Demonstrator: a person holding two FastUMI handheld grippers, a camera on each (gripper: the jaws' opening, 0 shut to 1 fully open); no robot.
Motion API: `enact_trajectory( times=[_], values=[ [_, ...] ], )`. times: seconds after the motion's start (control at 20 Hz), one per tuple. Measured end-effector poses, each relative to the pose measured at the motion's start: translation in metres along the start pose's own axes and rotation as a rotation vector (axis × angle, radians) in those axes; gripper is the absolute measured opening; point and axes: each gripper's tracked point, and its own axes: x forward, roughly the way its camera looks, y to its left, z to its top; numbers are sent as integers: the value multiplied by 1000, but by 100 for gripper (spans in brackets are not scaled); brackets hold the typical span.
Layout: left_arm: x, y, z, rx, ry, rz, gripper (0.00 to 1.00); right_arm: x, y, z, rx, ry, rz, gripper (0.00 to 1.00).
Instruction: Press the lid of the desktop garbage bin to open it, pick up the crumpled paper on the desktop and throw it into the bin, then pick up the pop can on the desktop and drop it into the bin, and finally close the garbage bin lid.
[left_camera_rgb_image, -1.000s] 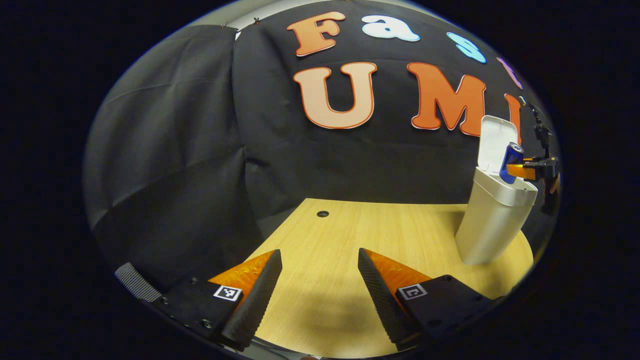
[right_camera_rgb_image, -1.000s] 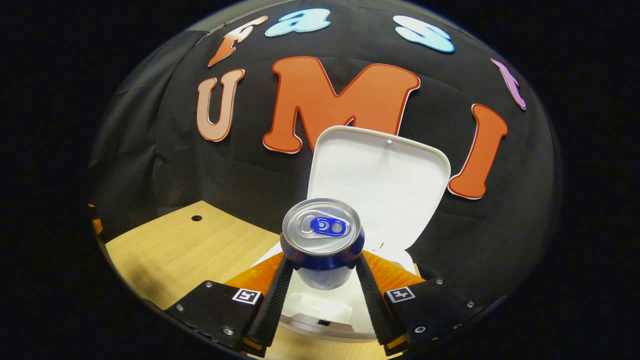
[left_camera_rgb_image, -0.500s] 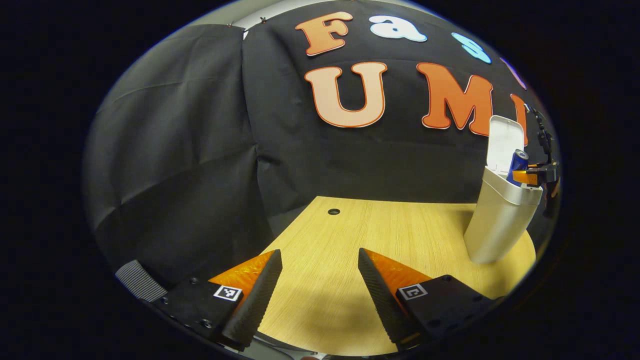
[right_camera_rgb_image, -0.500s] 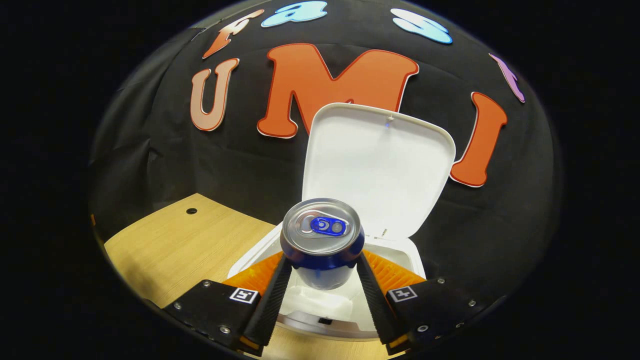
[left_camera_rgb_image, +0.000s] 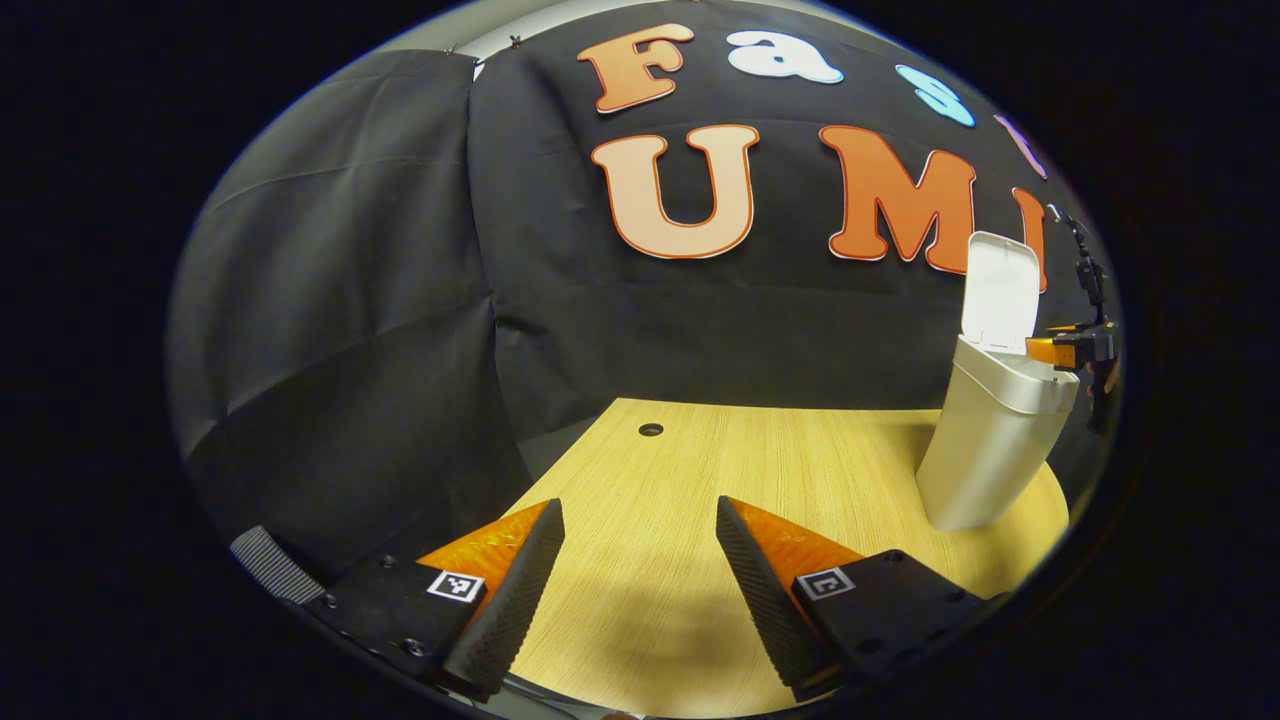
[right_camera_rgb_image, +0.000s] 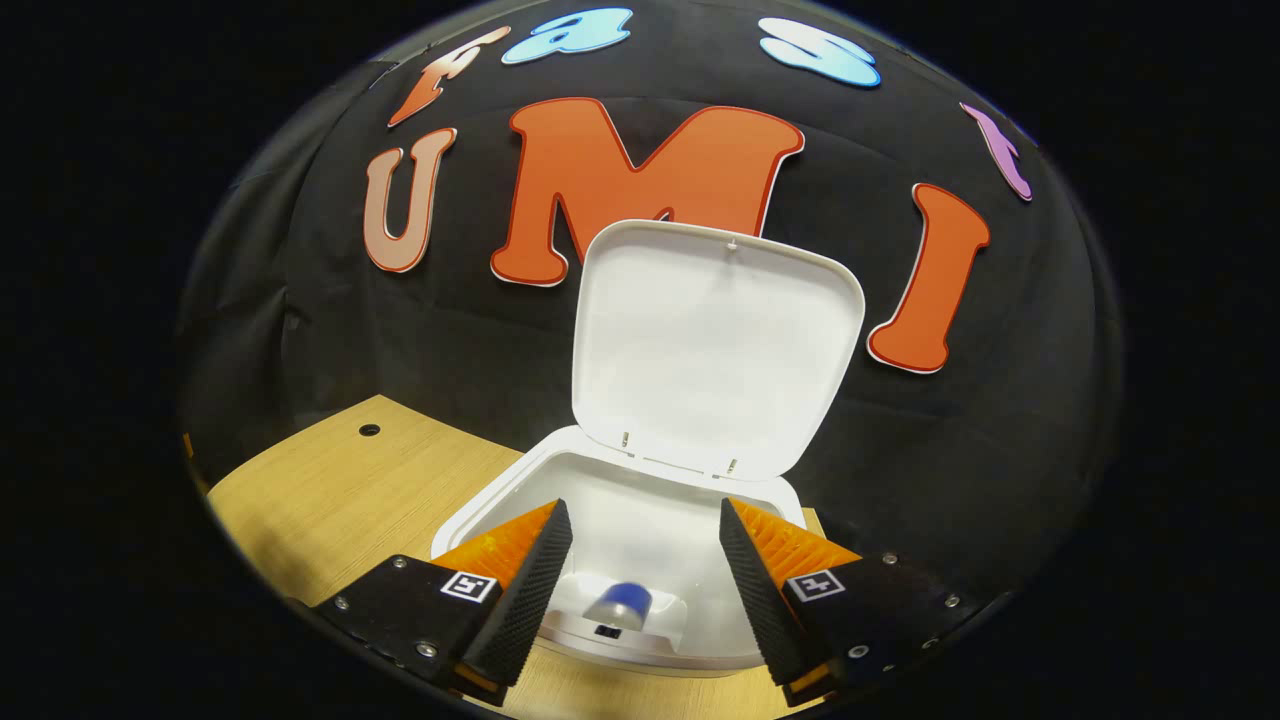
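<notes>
right claw hangs open and empty over the open bin, lid upright; pop can lies inside. left claw hovers open, low over the bench.

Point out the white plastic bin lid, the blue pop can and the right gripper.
white plastic bin lid (right_camera_rgb_image: 715, 345), right gripper view, inner face.
blue pop can (right_camera_rgb_image: 622, 603), right gripper view, visible end inside the bin.
right gripper (right_camera_rgb_image: 645, 555), right gripper view, between its open fingertips.

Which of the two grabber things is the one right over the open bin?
The right gripper: its open fingers straddle the bin mouth, with the pop can down inside. The left gripper hangs over bare table, apart from the bin.
</notes>
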Motion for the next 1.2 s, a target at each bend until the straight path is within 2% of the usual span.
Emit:
enact_trajectory(
  times=[0.6, 1.0, 1.2],
  values=[
    [5, 5, -3, -4, -3, 19, 97, -10, -46, 88, -4, -108, -60, 93],
    [10, 7, -13, 1, 17, 38, 98, 6, -79, 151, 18, -129, -100, 93],
    [8, 14, -18, -4, 29, 49, 98, 13, -80, 182, 33, -148, -80, 93]
  ],
)
